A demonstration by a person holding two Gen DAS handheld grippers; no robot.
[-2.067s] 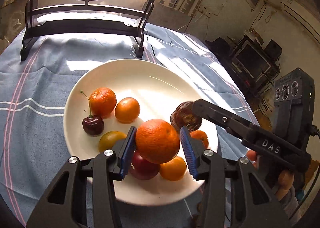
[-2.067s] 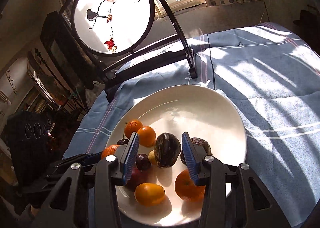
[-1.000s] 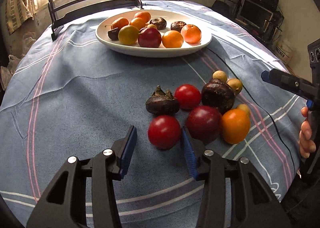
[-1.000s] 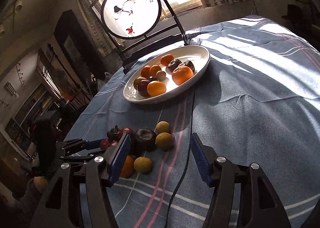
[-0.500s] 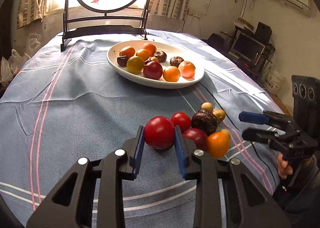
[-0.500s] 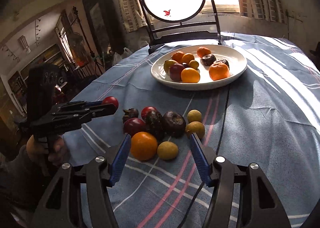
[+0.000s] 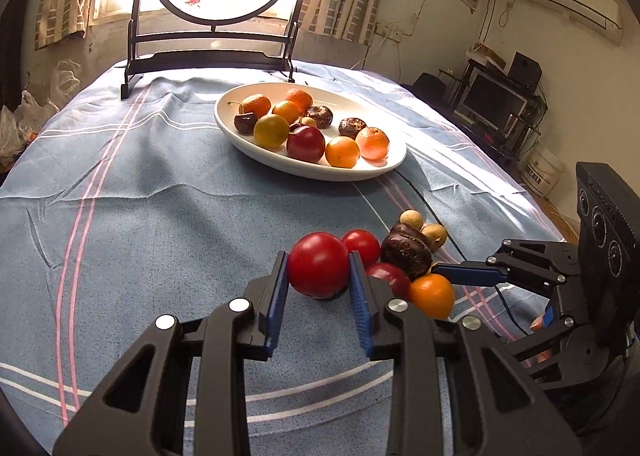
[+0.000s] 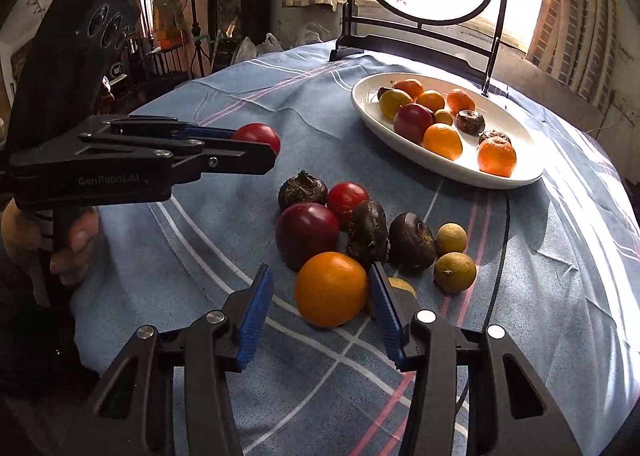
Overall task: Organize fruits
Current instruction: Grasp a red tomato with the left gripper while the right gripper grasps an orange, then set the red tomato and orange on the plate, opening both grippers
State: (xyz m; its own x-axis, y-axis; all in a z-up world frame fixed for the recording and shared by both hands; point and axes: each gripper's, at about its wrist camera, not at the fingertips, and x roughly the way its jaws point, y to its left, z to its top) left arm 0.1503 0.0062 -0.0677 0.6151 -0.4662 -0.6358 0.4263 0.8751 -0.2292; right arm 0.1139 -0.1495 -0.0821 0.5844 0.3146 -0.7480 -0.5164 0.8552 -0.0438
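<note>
- The left gripper point(image 7: 318, 288) is now shut on the red tomato point(image 7: 318, 270), both blue pads pressed to its sides; one second ago its jaws stood wide with the fruit loose between them on the cloth.
- In the right wrist view the red tomato point(image 8: 258, 134) hangs clear above the tablecloth point(image 8: 224, 252), apart from the pile, so it has been lifted off the table (half a second ago it sat lower, closer to the other loose fruit).
- The right gripper point(image 8: 320, 310) is open, jaws wide on either side of the orange point(image 8: 331, 288), which rests on the cloth near the table's near edge; the right pad looks to be almost touching it, the left pad well apart. Half a second ago the fruit was further ahead of the jaws.
- Just behind the orange lies the dark red plum point(image 8: 307, 231), with a second tomato point(image 8: 347, 196), dark brown fruits and small yellow-brown ones point(image 8: 455, 272) clustered beside it.
- The white plate point(image 7: 320, 171) stands toward the far side of the table, in front of the round screen stand point(image 7: 212, 55), already carrying about ten fruits.
- Judgement: one pick is done, and the other is set up. Next the tomato likely needs carrying to the plate, while the right jaws close on the orange.
</note>
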